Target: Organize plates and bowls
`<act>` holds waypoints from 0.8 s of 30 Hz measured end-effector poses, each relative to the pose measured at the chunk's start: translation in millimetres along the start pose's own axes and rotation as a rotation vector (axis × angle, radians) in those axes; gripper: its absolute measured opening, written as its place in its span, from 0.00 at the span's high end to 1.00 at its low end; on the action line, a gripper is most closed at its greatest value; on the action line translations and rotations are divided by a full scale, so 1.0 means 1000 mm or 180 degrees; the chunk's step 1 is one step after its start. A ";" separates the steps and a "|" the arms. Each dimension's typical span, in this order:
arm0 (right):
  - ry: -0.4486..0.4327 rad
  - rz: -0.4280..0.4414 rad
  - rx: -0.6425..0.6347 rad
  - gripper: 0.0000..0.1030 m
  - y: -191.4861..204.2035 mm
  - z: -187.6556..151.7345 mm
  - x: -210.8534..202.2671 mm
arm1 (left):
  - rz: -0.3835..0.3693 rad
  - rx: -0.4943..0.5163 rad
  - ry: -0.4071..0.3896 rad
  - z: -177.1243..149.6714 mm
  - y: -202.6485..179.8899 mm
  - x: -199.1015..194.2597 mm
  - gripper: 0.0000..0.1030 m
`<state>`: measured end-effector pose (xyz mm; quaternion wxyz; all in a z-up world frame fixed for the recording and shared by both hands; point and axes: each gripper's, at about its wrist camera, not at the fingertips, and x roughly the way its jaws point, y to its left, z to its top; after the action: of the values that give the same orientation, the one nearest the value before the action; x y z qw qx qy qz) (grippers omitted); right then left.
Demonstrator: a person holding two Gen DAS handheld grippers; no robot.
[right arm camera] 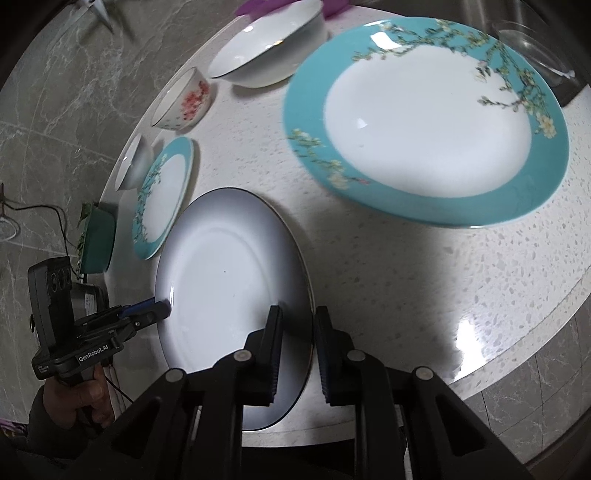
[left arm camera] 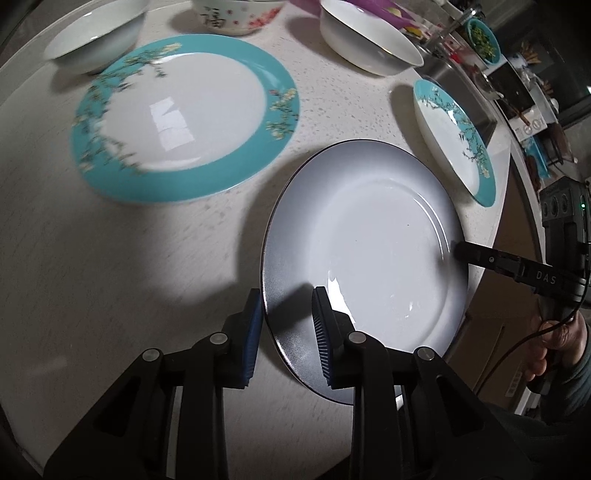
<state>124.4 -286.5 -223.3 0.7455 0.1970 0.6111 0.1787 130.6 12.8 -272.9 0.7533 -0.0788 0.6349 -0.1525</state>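
Note:
A white plate with a thin dark rim (left arm camera: pixel 369 251) (right arm camera: pixel 229 273) lies at the near edge of the speckled white counter (left arm camera: pixel 110 258) (right arm camera: pixel 443 277). My left gripper (left arm camera: pixel 286 306) (right arm camera: pixel 162 308) is shut on its left rim, one pad over the plate and one outside. On the opposite side my right gripper (right arm camera: pixel 297 325) (left arm camera: pixel 458 251) is shut on the right rim. One teal-rimmed flowered plate (left arm camera: pixel 184 118) (right arm camera: pixel 162 195) lies to the left and another (left arm camera: pixel 454 136) (right arm camera: pixel 424 122) to the right.
Further back stand a white bowl (left arm camera: pixel 369 40) (right arm camera: pixel 269 51), a flowered bowl (left arm camera: pixel 232 14) (right arm camera: pixel 184 99) and a second white bowl (left arm camera: pixel 96 33) (right arm camera: pixel 133 162). A sink (left arm camera: pixel 461 92) lies past the right plate. A person's hands (left arm camera: pixel 554 343) (right arm camera: pixel 81 398) hold the grippers.

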 end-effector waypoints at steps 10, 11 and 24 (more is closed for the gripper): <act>0.0208 0.0099 -0.0413 0.81 0.069 -0.008 0.018 | 0.0103 -0.0405 -0.0122 -0.057 0.052 -0.049 0.77; 0.0250 0.0105 -0.0458 0.81 0.078 -0.010 0.024 | 0.0119 -0.0459 -0.0131 -0.063 0.060 -0.052 0.77; 0.0451 0.0016 -0.0612 0.80 0.112 -0.022 0.065 | 0.0156 -0.0647 -0.0122 -0.103 0.116 -0.055 0.77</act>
<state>112.1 -155.5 -224.8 0.7155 0.1130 0.6418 0.2518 36.3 147.5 -276.3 0.7568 -0.1422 0.6344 -0.0673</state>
